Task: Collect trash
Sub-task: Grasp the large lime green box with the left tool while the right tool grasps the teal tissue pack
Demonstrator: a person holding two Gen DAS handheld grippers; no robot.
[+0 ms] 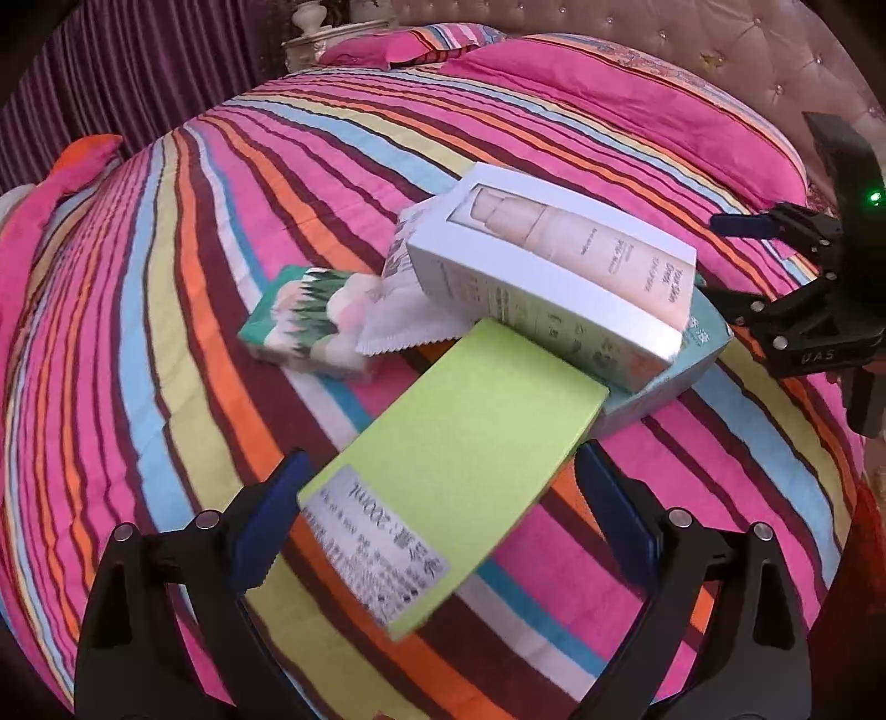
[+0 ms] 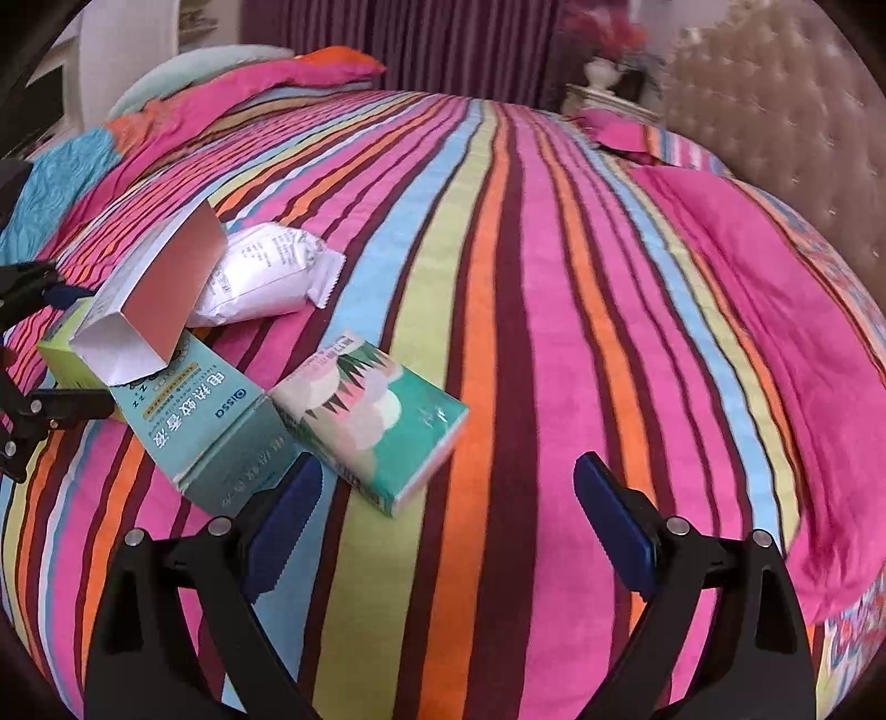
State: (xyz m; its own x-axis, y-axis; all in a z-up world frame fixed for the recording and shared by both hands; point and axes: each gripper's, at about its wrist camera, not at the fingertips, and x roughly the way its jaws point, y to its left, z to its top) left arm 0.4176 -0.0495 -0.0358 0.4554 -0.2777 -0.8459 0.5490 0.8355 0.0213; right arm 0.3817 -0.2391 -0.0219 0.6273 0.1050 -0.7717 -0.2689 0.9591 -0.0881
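Trash lies in a pile on the striped bed. In the left wrist view a lime-green box point(image 1: 459, 443) lies between the open fingers of my left gripper point(image 1: 443, 498), its far end tucked under a white cosmetics box point(image 1: 554, 277). That box rests on a teal box point(image 1: 686, 360). A white wrapper point(image 1: 404, 310) and a green tissue pack point(image 1: 304, 327) lie to the left. My right gripper point(image 2: 448, 515) is open and empty, just right of the tissue pack point(image 2: 376, 421) and the teal box point(image 2: 210, 421). The white box point(image 2: 149, 299) and wrapper point(image 2: 266, 271) lie beyond.
The striped bedspread point(image 2: 498, 277) covers the bed. A pink pillow point(image 1: 609, 111) and a padded headboard point(image 1: 720, 50) are at the far end. A nightstand with a vase point(image 2: 603, 83) stands by the purple curtain. The right gripper's body shows at the right edge of the left wrist view point(image 1: 819, 288).
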